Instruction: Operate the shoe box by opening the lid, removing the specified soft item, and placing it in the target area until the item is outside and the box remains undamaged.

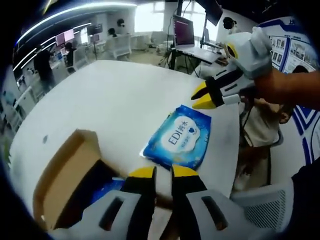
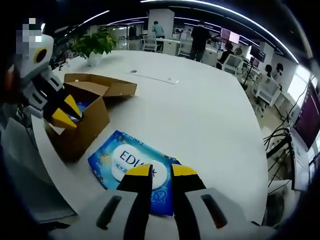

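The blue soft pack marked "EDI" (image 2: pixel 134 172) lies flat on the white counter (image 2: pixel 200 115), just beside the open cardboard shoe box (image 2: pixel 82 117) and fully outside it, so the removal looks essentially done and the step in hand is the release and retreat. In the right gripper view the right hand-held gripper (image 2: pixel 161 172) hovers over the near edge of the pack with its yellow-tipped jaws nearly together and nothing between them; it appears to have let go. In the left gripper view the left hand-held gripper (image 1: pixel 162 173) sits between box (image 1: pixel 70 175) and pack (image 1: pixel 177 137), jaws likewise close together and empty, while the right one (image 1: pixel 206 96) hangs above the pack's far corner, apart from it. To finish well, lift the right gripper straight up off the pack so the soft wrapper is not dragged toward the counter edge, which lies close by. The left gripper hangs at the box mouth with something blue showing inside; draw it away without catching the raised flap (image 2: pixel 100 82), since a snagged flap could tear the cardboard.
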Motion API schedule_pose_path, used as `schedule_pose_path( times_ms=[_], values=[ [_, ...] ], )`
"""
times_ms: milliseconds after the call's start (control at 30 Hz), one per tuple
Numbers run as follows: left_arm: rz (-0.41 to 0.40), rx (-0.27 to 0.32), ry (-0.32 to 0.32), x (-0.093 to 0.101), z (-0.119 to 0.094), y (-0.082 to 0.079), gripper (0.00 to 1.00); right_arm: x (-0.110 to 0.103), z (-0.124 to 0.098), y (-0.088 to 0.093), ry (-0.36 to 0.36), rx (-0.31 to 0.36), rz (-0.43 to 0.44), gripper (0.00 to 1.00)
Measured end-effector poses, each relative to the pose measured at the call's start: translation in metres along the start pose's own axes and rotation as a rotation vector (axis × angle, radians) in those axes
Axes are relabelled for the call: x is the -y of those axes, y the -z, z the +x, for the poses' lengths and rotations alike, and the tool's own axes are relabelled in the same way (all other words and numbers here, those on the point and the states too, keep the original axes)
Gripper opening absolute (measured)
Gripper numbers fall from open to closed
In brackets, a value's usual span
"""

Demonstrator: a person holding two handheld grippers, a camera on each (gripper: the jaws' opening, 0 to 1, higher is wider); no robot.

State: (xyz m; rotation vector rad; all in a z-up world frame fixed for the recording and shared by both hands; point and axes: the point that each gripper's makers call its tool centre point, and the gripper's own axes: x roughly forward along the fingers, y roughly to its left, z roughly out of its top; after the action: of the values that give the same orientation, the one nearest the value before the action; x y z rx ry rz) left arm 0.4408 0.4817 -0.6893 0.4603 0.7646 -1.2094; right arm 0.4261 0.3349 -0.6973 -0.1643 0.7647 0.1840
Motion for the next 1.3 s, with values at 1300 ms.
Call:
schedule_pose_path(
  times_ms=[1300],
  values=[
    [-0.232,0.049,-0.203,-0.075,-0.122,0.113,0.09,-0.151,0.009,-0.067,-0.146,0.043,-0.151,0.09]
  ],
)
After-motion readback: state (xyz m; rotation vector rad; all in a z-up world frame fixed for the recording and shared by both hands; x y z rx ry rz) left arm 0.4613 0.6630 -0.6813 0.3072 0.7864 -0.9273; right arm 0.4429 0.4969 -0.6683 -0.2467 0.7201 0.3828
